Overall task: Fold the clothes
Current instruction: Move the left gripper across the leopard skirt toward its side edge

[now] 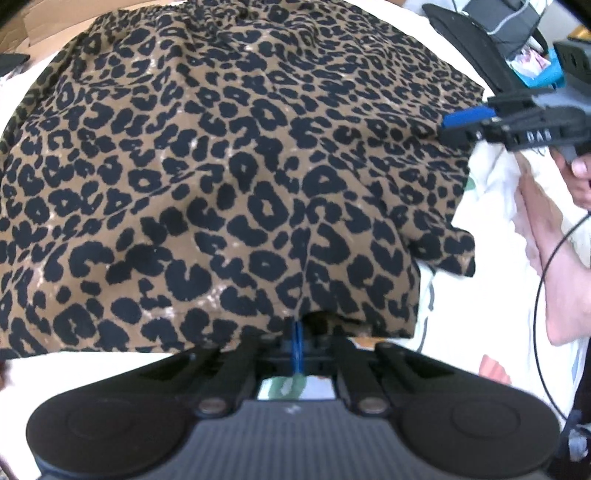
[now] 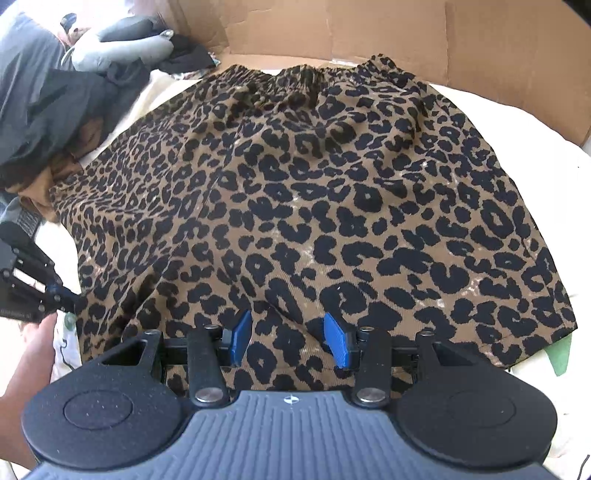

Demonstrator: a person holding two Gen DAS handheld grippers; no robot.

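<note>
On the white bedding (image 2: 546,155): leopard-print skirt (image 2: 314,206) lies spread flat, waistband toward the cardboard (image 2: 369,33).
Left gripper (image 1: 297,345): pads pressed together, pinching the skirt's near hem.
Right gripper (image 2: 288,339): blue pads apart over the skirt's hem, gripping nothing.
Beside the skirt: dark clothes pile (image 2: 55,107).

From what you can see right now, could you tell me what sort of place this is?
Probably a bedroom: the leopard-print garment lies on white bedding, with a clothes pile and cardboard alongside.

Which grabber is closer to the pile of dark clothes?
Left. The left gripper is at the leopard skirt's edge nearest the dark clothes pile. The right gripper sits at the hem's middle, farther away.
</note>
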